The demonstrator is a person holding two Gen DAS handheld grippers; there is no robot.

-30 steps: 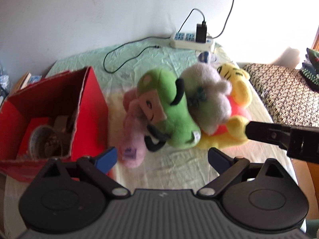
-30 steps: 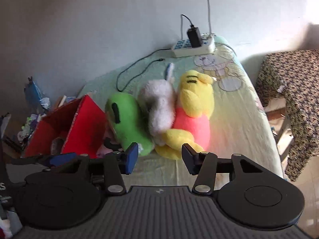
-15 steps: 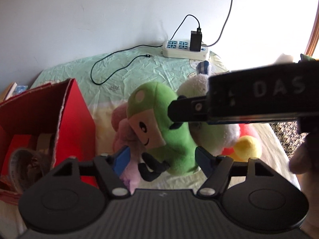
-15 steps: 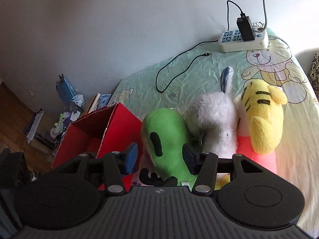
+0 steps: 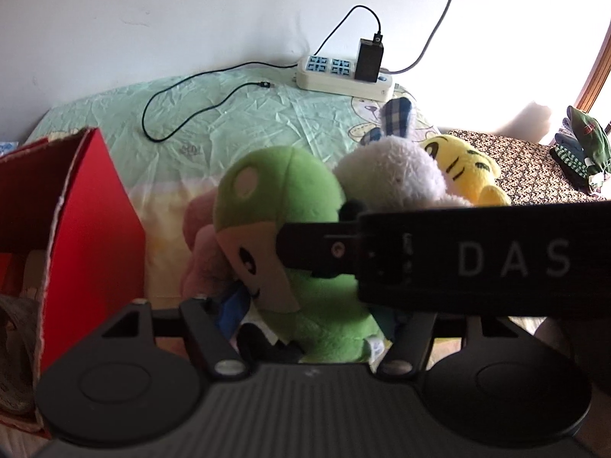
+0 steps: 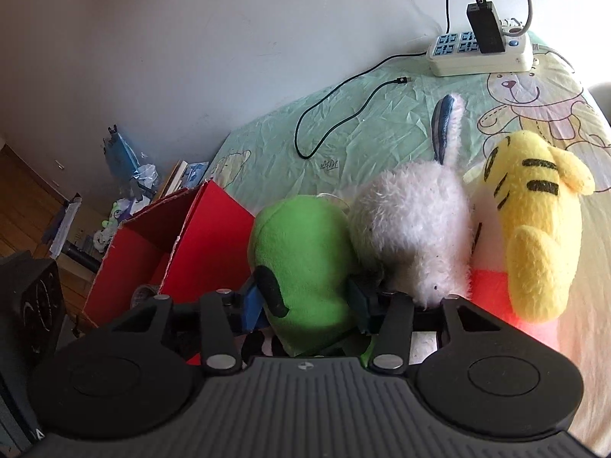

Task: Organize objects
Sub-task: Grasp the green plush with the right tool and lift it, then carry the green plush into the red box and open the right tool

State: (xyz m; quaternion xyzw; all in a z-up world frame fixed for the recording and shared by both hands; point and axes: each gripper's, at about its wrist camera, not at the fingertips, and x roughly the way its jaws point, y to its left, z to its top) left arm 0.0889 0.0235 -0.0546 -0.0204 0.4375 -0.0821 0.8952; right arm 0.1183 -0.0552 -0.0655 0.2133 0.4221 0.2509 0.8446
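Green toy [image 6: 305,267] lies between both closing tools, left [image 5: 309,316] and right [image 6: 305,305]; red box [image 6: 198,244] sits just left.

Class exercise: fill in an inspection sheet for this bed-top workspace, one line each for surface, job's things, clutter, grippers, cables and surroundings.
Surface: bed sheet, pale green with a bear print, creased.
Job's things: green plush, white plush and yellow plush packed side by side; pink plush behind the green one; open red box beside them.
Clutter: nothing seen loose on the sheet.
Grippers: left hand-held gripper and right hand-held gripper both closing, green plush between the jaws of each.
Cables: power strip with a black charger; black cable lies loose.
Surroundings: white wall; patterned cloth beside the bed.
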